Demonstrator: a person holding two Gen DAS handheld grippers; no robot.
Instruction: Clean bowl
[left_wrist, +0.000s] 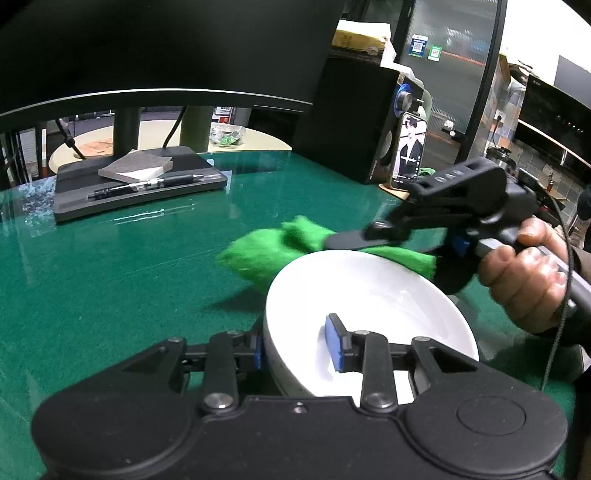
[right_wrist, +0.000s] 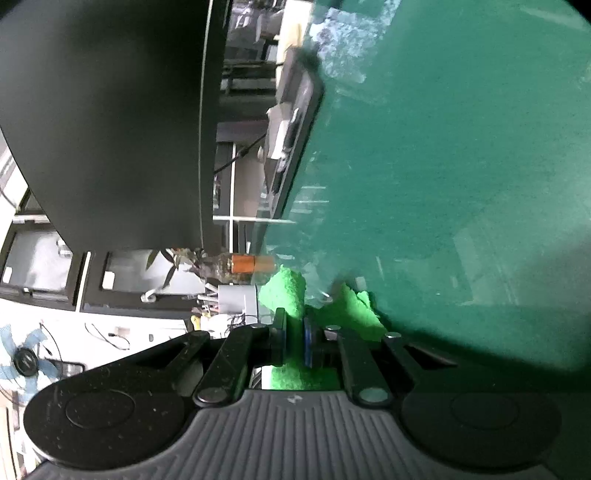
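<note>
A white bowl (left_wrist: 373, 291) sits on the green table mat (left_wrist: 110, 288), close in front of my left gripper (left_wrist: 295, 347). That gripper straddles the bowl's near-left wall, one blue pad (left_wrist: 335, 343) inside and the other outside, and grips it. A bright green cloth (left_wrist: 258, 254) lies bunched along the bowl's far rim, partly on the mat. My right gripper (left_wrist: 347, 240), held by a person's hand (left_wrist: 524, 280), comes in from the right and is shut on the cloth. In the right wrist view the cloth (right_wrist: 291, 291) is pinched between the pads of the right gripper (right_wrist: 294, 332); the bowl is out of that view.
A large monitor (left_wrist: 147, 48) stands at the back on a flat base (left_wrist: 140, 184) carrying a notepad and pens. A black speaker (left_wrist: 354, 122) and an upright phone (left_wrist: 410, 147) stand at the back right. Bare mat stretches to the left of the bowl.
</note>
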